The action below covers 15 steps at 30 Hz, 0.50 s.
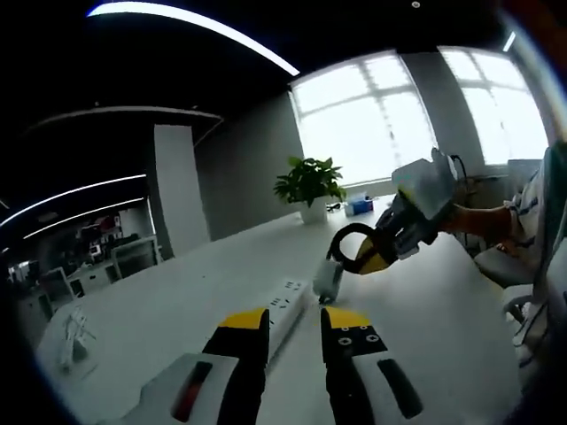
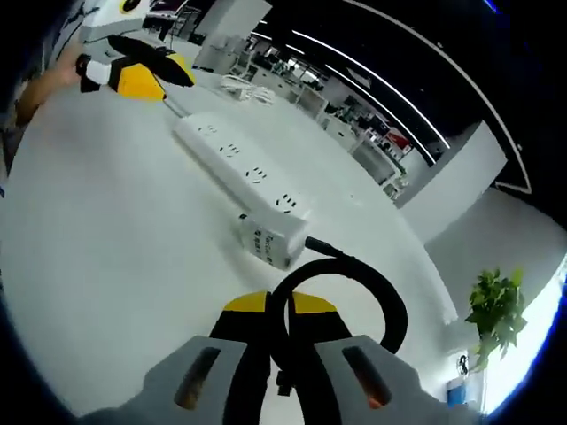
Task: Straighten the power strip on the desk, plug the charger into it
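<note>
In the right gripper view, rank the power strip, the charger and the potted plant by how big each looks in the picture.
1. Power strip, the longest shape on the desk.
2. Charger, a small white block at the strip's near end.
3. Potted plant, looks about the charger's size, but it stands much farther off, so its rank against the charger is unsure.

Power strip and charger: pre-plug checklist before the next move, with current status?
1. Power strip lies flat on the desk: ok.
2. Sockets face up and are unobstructed: ok.
3. Right gripper has a hold: ok, jaws shut on the black cable, not on the charger body.
4. Charger seated in a socket: not ok; it sits at the strip's end, unplugged.
5. Prong orientation toward a socket: cannot tell; the prongs are hidden.
6. Left gripper ready to steady the strip: cannot tell; its jaws are slightly apart, holding nothing, near the strip's other end.
</note>
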{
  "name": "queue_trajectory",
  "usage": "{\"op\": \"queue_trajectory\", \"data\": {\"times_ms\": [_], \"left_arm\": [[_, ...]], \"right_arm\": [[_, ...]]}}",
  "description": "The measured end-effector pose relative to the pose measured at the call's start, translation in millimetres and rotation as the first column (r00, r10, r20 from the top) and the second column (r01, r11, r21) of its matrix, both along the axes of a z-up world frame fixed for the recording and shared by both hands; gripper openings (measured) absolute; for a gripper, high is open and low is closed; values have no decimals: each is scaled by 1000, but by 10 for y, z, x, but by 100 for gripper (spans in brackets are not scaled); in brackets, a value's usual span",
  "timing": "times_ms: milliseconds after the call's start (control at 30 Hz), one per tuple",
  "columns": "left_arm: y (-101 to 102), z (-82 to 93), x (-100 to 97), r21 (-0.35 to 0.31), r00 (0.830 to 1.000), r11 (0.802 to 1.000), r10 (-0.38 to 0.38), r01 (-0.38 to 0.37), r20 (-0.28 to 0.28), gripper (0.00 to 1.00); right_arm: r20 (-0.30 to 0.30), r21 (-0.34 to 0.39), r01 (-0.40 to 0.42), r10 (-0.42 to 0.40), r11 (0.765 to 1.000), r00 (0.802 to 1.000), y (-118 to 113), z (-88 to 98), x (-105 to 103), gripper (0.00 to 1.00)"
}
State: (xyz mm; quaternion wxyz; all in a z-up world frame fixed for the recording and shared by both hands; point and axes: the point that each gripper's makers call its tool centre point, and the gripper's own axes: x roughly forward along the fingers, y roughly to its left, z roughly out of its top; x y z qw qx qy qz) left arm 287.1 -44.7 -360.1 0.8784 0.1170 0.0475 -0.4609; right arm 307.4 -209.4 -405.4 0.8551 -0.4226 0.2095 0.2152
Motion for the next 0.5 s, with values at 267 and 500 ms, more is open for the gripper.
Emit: {"op": "queue_trajectory", "data": {"times_ms": [267, 500], "left_arm": [[-501, -47, -44, 98, 996, 992, -80, 75, 47, 23], [-729, -109, 98, 126, 996, 990, -77, 70, 52, 23]], "right_arm": [[25, -41, -40, 41, 998, 999, 65, 12, -38, 5], [45, -81, -57, 61, 995, 997, 91, 15, -73, 5]]}}
